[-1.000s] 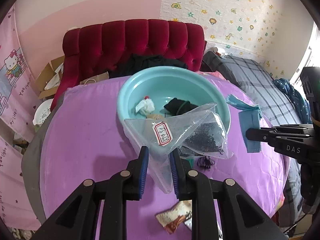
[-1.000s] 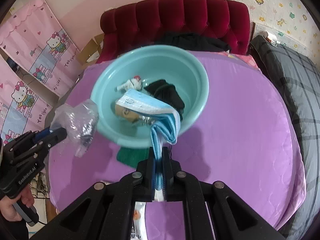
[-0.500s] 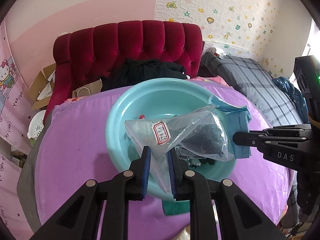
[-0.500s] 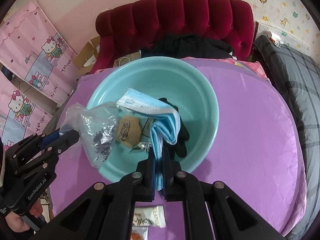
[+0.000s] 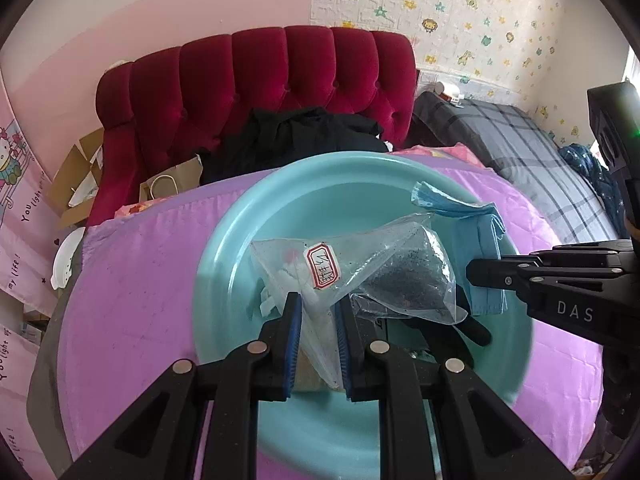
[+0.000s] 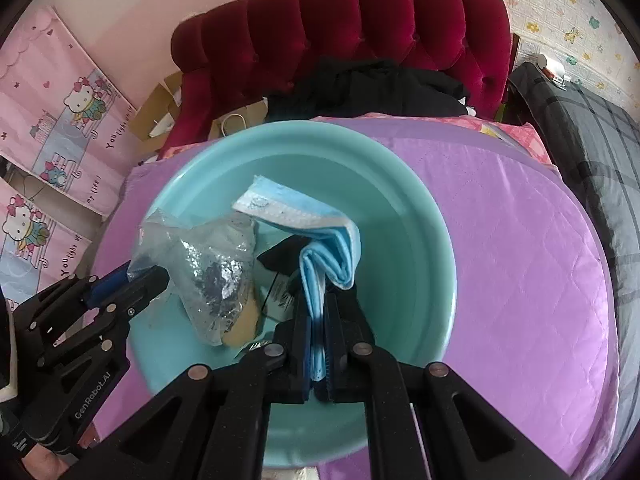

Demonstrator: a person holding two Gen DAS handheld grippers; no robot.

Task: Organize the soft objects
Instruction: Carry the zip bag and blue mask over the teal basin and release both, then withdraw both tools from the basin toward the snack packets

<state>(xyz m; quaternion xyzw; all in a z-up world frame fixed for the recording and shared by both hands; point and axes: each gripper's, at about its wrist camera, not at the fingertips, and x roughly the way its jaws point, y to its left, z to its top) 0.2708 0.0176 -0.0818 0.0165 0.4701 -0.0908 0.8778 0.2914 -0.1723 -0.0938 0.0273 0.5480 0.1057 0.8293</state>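
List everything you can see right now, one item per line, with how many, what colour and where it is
basin: 1, teal, on the purple cover
plastic bag: 1, clear with dark contents and a red-bordered label, over the basin, held by the left gripper
face mask: 1, light blue, folded, over the basin, held by the right gripper
dark cloth: 1, black, inside the basin
purple cover: 1, purple, under the basin
headboard: 1, dark red, tufted, behind the basin
black clothes: 1 pile, against the headboard
paper bag: 1, brown, left of the clothes
plaid bedding: 1, grey, far right
left gripper: 1, black with blue pads, shut on the bag
right gripper: 1, black, shut on the mask
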